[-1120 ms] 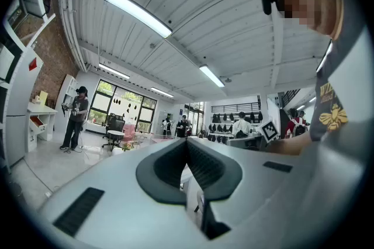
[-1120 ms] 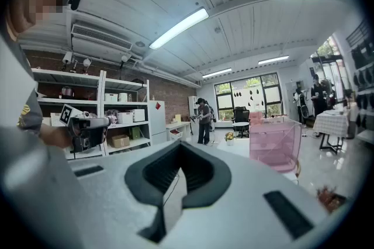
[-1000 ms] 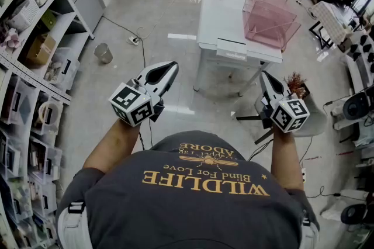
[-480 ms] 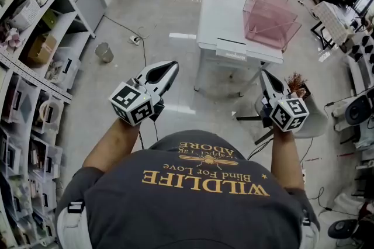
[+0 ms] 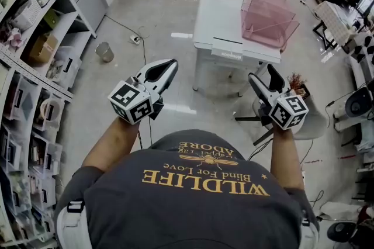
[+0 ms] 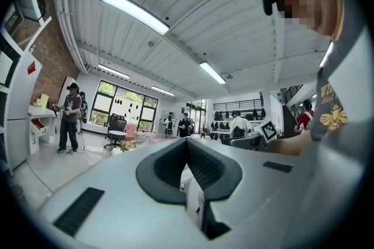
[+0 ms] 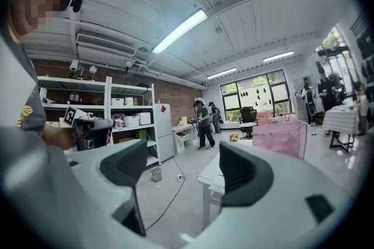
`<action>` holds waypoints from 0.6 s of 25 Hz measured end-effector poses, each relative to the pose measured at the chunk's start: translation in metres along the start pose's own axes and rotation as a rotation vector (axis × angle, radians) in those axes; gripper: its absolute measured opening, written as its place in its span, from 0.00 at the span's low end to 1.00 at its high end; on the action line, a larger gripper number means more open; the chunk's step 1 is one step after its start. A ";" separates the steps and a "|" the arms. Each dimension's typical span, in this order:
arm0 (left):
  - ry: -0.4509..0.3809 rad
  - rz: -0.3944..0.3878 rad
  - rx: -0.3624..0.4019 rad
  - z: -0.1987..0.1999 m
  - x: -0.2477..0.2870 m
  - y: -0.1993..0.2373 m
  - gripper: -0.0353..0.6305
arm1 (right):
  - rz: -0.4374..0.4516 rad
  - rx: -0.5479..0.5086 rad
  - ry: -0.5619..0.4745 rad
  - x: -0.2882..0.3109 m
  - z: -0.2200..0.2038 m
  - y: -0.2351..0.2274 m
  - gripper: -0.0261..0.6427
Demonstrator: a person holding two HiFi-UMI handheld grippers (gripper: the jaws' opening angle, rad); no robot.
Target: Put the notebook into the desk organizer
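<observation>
- White surface (image 5: pixel 205 14) stands well ahead across the shiny floor (image 5: pixel 158 14); the pink organizer (image 5: pixel 270 18) sits on its right part, and what looks like the notebook (image 5: pixel 228 48) lies flat at the near edge.
- Left tongs (image 5: pixel 168 68) are together and empty; right tongs (image 5: pixel 262 73) have just been opening, with nothing between them.
- Risk: nudged instead of pinched, the flat notebook may slide off that edge.

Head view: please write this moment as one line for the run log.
left claw: shut, empty | right claw: has just been opening, nothing between | pink organizer: on white table, ahead
</observation>
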State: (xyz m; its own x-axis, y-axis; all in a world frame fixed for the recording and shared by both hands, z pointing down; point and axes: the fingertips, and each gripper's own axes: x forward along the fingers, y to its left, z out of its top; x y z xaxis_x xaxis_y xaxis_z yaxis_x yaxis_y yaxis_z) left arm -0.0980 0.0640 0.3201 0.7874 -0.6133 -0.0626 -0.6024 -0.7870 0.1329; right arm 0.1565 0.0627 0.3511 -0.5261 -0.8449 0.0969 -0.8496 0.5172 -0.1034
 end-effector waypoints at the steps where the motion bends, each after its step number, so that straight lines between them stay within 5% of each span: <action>1: -0.001 0.002 0.002 0.001 0.003 -0.004 0.05 | 0.002 -0.003 0.002 -0.002 0.000 -0.003 0.60; 15: 0.006 -0.007 0.017 0.000 0.065 -0.039 0.05 | -0.016 0.009 -0.018 -0.031 0.002 -0.073 0.62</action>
State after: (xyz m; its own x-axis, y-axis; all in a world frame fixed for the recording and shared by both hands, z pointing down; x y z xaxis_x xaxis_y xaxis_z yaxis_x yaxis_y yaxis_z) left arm -0.0233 0.0552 0.3109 0.7922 -0.6076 -0.0576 -0.5992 -0.7922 0.1159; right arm 0.2347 0.0510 0.3538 -0.5113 -0.8556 0.0812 -0.8577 0.5020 -0.1110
